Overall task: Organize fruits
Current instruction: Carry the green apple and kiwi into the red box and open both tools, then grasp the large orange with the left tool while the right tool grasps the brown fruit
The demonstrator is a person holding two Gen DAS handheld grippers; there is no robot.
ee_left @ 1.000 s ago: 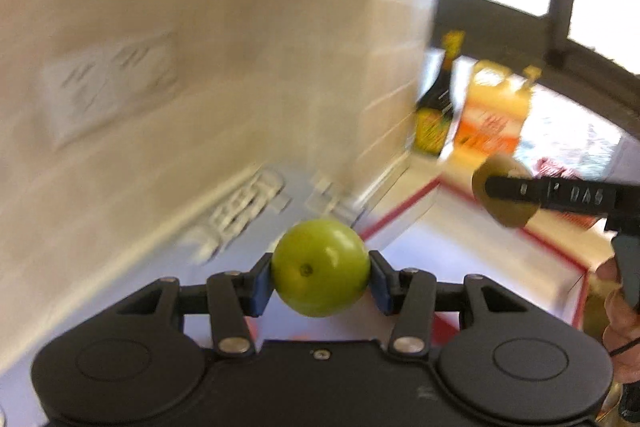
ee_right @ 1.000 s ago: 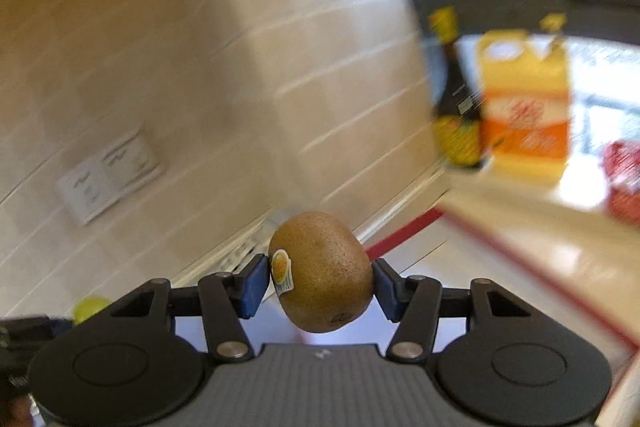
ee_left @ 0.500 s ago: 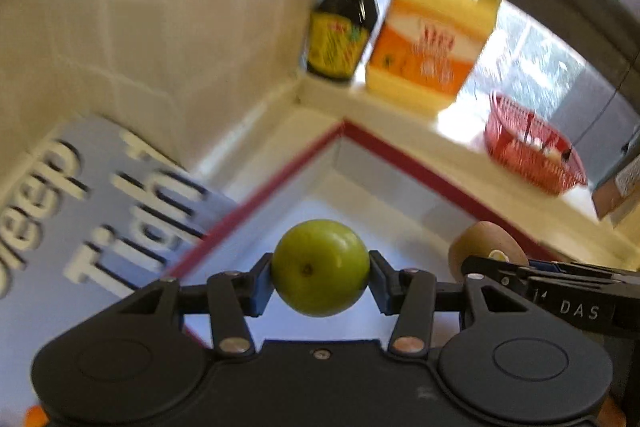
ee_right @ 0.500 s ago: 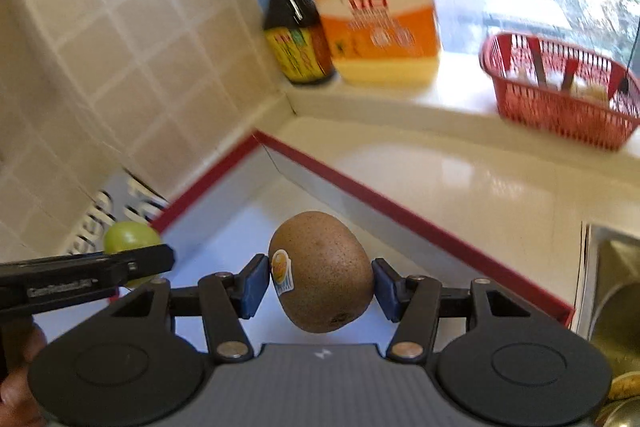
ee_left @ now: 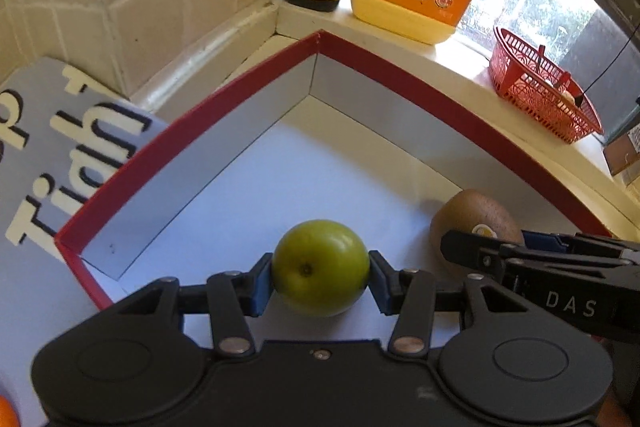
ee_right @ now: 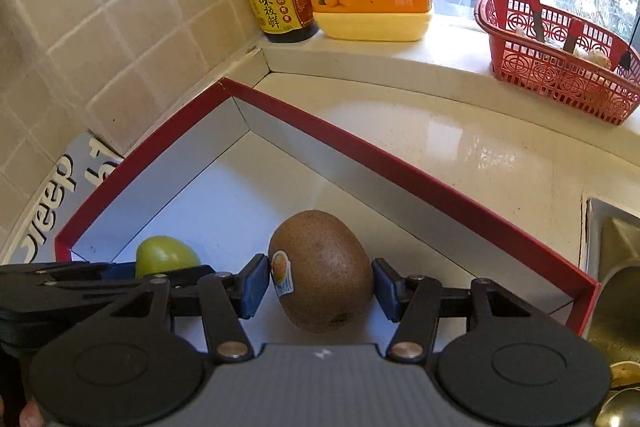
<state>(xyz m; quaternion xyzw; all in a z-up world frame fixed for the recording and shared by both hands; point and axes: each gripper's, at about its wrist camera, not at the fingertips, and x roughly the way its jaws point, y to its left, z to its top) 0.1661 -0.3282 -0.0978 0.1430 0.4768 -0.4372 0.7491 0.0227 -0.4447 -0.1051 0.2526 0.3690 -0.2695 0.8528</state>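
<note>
Left gripper [ee_left: 320,269] clamped on green apple [ee_left: 320,267], right gripper [ee_right: 320,279] on kiwi [ee_right: 322,271], both over red-rimmed box [ee_right: 400,167]. Kiwi likely soft: grip midsection lightly.

Left gripper [ee_left: 320,269] and right gripper [ee_right: 319,281] both clamped, side by side.

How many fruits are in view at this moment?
2 for certain: a green fruit in the left gripper and a kiwi in the right gripper, both over the red box. Others may be hidden.
</note>
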